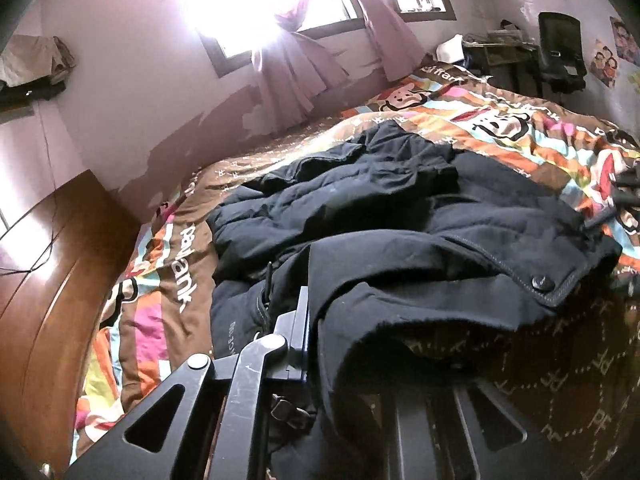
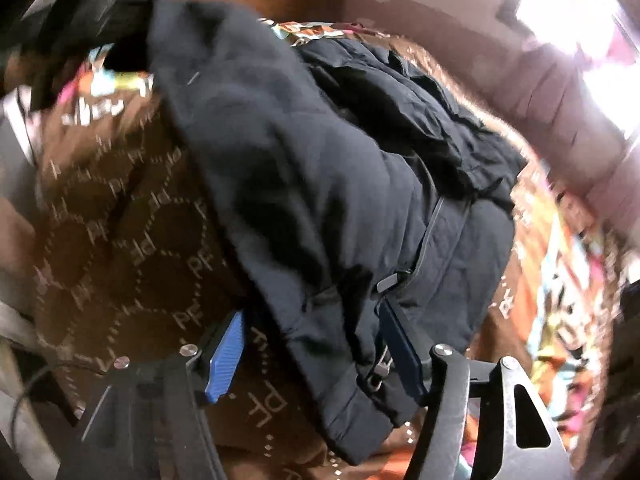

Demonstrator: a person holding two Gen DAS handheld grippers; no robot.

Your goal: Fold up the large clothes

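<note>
One dark navy padded jacket (image 1: 400, 216) lies rumpled on the bed, over a cartoon-print quilt (image 1: 500, 120); no other garment is in work.

Left claw (image 1: 316, 344): pressed together, pinching a fold of the jacket's edge. The cloth drapes over and hides the far finger, and from there the jacket spreads ahead of the claw and off to its right. Judgement: the edge is gripped and raised so that this flap can be carried over the body of the garment.

Right claw (image 2: 312, 356): spread, its two blue pads (image 2: 226, 356) standing either side of the jacket's lower hem, where a zip pull (image 2: 390, 282) and a buckle lie just ahead. The pads do not appear to press the cloth; the view is motion-blurred, so contact cannot be ruled out. Judgement: it is placed to take a second hold on the hem.

Count: one jacket, two claws, one visible snap button (image 1: 539, 282) ahead and right of the left claw. Folding appears at an early stage.
</note>
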